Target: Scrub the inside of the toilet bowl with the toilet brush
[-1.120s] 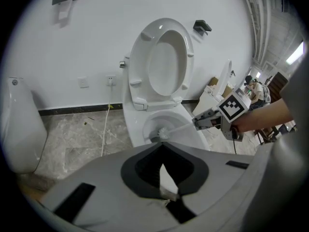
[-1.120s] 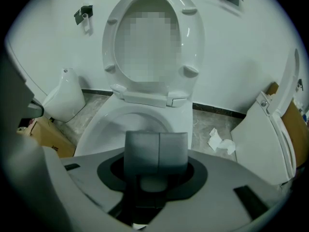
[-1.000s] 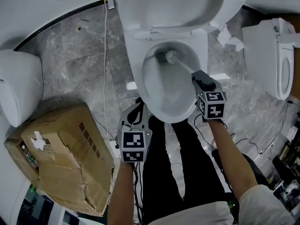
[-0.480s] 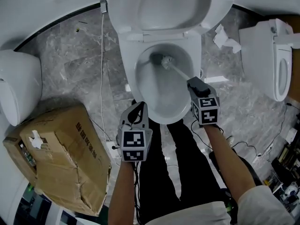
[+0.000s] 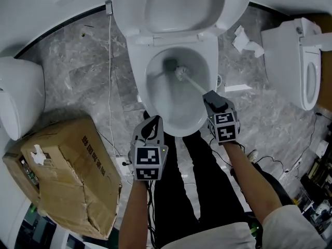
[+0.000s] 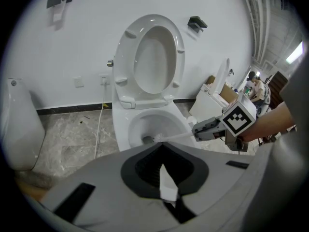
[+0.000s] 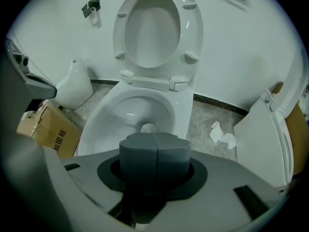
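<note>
With right gripper [image 5: 209, 95] clamped on white plastic toilet brush [image 5: 196, 84], left gripper [image 5: 151, 123] closed empty, sweep bristles [image 5: 178, 72] from 12 o'clock round white ceramic bowl [image 5: 158, 96].

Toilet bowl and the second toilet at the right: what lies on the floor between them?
Crumpled white paper lies on the marble floor between the toilet bowl and the second toilet; the head view and the right gripper view show it.

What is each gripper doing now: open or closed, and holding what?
Left gripper: closed, holding nothing.
Right gripper: closed on the brush handle.
</note>
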